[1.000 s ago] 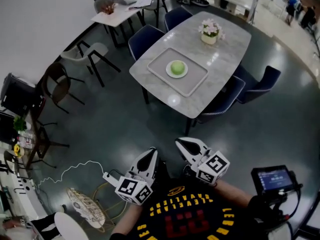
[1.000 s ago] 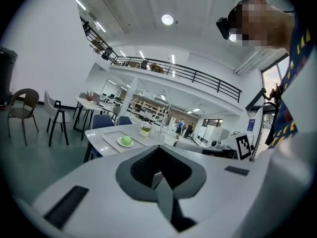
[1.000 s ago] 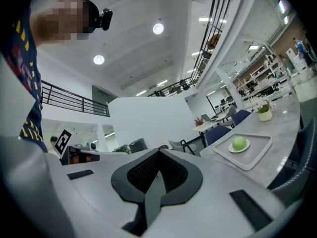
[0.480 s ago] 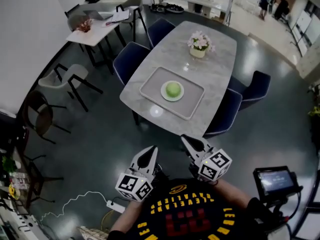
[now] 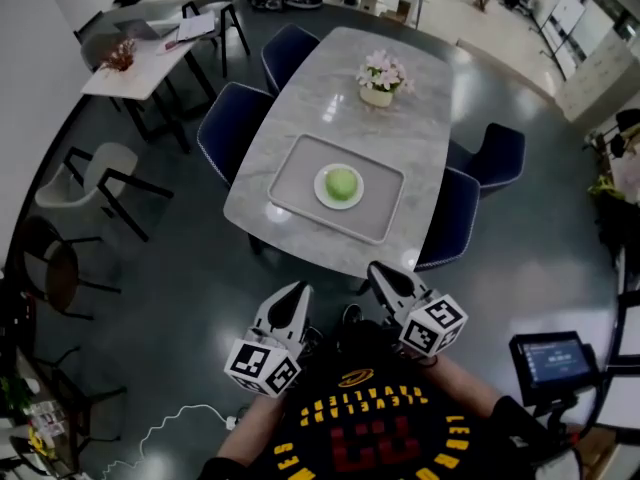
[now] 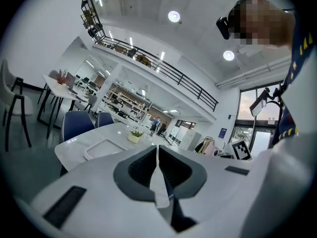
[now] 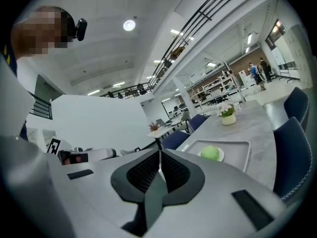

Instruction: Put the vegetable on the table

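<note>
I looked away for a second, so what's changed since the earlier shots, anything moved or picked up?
The person has stepped toward the table, which now sits nearer and more central in the head view. Nothing was grasped or released. Both the left gripper and right gripper stay shut and empty; the green vegetable stays on its plate in the tray.

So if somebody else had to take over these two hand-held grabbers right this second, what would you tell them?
Left gripper: shut, holding nothing.
Right gripper: shut, holding nothing.
Both are held close to the person's chest, short of the grey marble table.
The round green vegetable sits on a small white plate, inside the grey rectangular tray on that table.
Done: nothing yet; the vegetable is untouched.
Left: step up to the table, pick up the vegetable, and probably set it on the bare tabletop.
</note>
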